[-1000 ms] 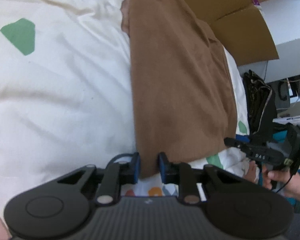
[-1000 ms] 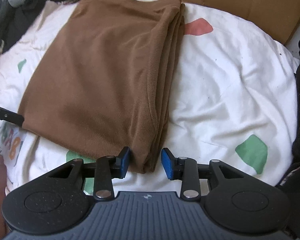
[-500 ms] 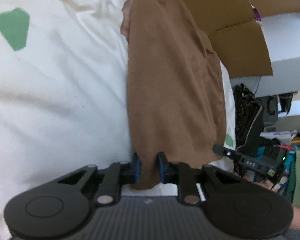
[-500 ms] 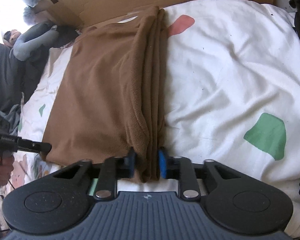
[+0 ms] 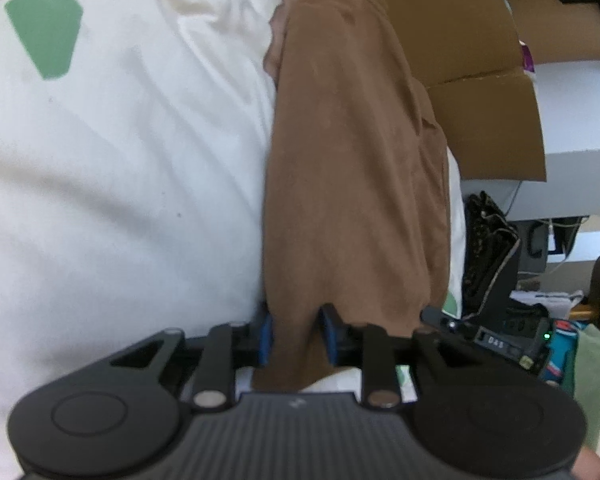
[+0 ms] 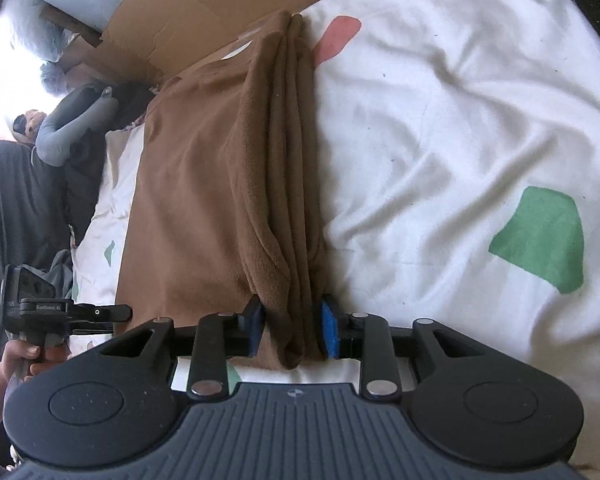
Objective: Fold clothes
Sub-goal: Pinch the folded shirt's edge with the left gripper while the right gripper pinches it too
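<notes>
A brown garment (image 5: 352, 168), folded into a long stack, lies on a white bedsheet (image 5: 120, 200). My left gripper (image 5: 296, 336) has one near corner of it between its blue pads. The cloth fills the gap and touches both pads while the jaws are opening. My right gripper (image 6: 292, 330) holds the other near corner (image 6: 292, 344), where the stacked fold edges (image 6: 288, 160) show. Its jaws are opening too, with cloth still against both pads. Each view shows the other gripper off to the side, right gripper (image 5: 436, 316) and left gripper (image 6: 116, 312).
The sheet has green patches (image 6: 540, 236) and a red one (image 6: 336, 36). Flattened cardboard (image 5: 480, 92) leans behind the bed. Dark clothes and grey items (image 6: 72, 120) are piled at one side. A dark bag (image 5: 488, 248) and clutter sit past the bed's edge.
A second ago both grippers stood open around the garment's corners. They then shut on the cloth, and their pads now stand a little wider. The right view has rolled and moved closer.
</notes>
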`<state>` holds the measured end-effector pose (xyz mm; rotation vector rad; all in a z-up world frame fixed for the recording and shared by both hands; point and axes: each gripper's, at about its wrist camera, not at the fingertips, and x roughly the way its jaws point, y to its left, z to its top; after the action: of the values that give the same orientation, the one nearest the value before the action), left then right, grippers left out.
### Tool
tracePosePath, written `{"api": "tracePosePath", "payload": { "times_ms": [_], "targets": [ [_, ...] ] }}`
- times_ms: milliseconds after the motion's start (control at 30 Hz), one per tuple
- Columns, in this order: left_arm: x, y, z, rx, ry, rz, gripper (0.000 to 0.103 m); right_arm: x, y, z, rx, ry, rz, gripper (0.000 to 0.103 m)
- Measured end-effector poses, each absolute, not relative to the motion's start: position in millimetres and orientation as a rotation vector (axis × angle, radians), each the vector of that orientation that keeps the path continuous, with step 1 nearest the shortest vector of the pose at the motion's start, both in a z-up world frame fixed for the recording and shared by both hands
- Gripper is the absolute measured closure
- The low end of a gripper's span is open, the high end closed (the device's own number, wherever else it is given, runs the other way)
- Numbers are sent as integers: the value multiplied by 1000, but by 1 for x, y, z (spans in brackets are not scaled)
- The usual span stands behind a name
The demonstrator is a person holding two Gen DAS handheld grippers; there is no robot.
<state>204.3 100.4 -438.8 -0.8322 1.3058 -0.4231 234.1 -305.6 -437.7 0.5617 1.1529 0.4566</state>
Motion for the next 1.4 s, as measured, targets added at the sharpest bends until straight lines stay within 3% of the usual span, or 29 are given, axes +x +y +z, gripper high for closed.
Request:
{"api": "tracePosePath", "payload": {
  "times_ms": [167,200,233,300,433,933,1167,1400],
  "targets": [
    [204,100,-438,-813,1332,-443,77,238,-310,-444,611,1169,476,67],
    [205,101,-437,-805,1333,-440,82,239,-309,-443,605,1172,479,70],
    [205,99,-437,-796,1336,-434,84,240,-308,-443,600,1175,483,80],
    [207,93,-435,-782,1341,-427,91,241,-306,-441,588,1180,489,86],
    [205,92,-422,-747,1328,-426,95,241,-304,-434,578,1188,489,93],
    [207,103,-367,-687,1307,-419,97,235,-299,-409,628,1244,483,95],
    [216,114,-356,-665,1312,-406,97,235,-272,-404,596,1350,459,96],
    [206,147,-350,-693,1309,-410,97,216,-259,-393,637,1340,395,96]
  ]
}}
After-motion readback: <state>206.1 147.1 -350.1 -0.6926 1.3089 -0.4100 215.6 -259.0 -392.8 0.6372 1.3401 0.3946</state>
